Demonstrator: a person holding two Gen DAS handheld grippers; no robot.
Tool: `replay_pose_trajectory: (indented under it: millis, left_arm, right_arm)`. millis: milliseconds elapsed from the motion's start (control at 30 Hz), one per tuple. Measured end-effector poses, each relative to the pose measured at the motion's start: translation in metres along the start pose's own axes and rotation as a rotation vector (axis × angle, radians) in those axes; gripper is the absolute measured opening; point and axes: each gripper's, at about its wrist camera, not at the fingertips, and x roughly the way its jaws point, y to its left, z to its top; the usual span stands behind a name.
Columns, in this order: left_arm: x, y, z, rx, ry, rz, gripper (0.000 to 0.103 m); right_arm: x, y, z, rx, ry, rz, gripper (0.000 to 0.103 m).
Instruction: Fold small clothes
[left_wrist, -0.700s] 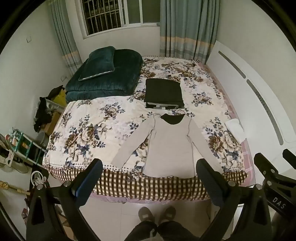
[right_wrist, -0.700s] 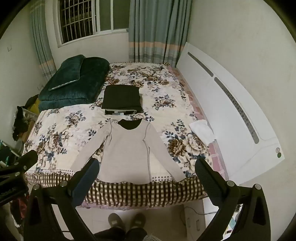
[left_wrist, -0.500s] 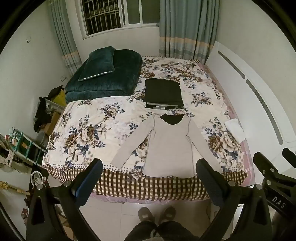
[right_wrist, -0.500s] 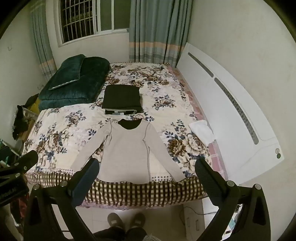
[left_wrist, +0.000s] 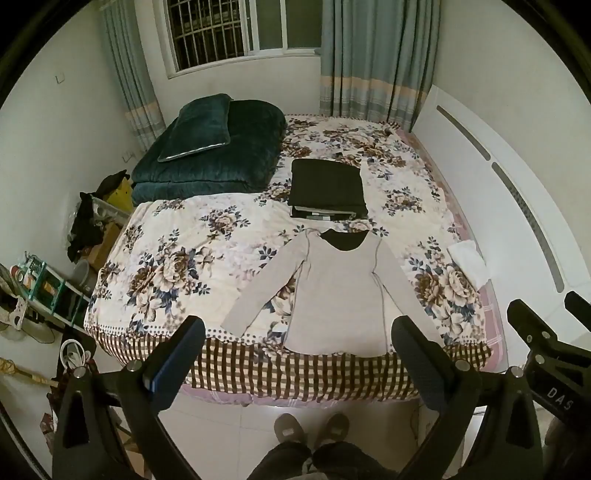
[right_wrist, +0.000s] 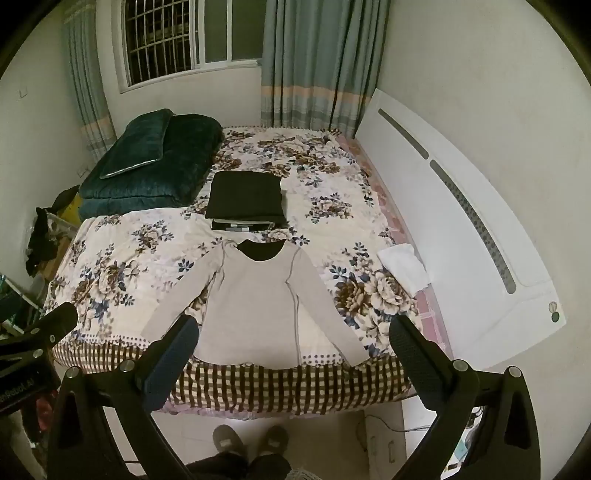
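Note:
A light grey long-sleeved shirt (left_wrist: 338, 291) lies flat on the floral bedspread (left_wrist: 177, 258), sleeves spread, hem at the near bed edge; it also shows in the right wrist view (right_wrist: 255, 306). A stack of folded dark clothes (left_wrist: 327, 188) lies beyond its collar, seen too in the right wrist view (right_wrist: 245, 201). My left gripper (left_wrist: 297, 354) is open and empty, held well above and in front of the hem. My right gripper (right_wrist: 291, 354) is open and empty, likewise short of the bed.
A dark green folded quilt and pillow (left_wrist: 210, 151) lie at the far left of the bed. A white folded cloth (left_wrist: 469, 262) sits by the white headboard (left_wrist: 517, 206). Clutter and a shelf (left_wrist: 33, 284) stand on the floor at left. The person's feet (left_wrist: 312, 428) are below.

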Motion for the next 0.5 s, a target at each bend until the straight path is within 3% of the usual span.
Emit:
replay_pose_trajectory:
  millis: [500]
  left_arm:
    - [-0.009, -0.008, 0.011, 0.002, -0.007, -0.006, 0.103]
  right_arm:
    - [-0.002, 0.003, 0.003, 0.000, -0.004, -0.003, 0.103]
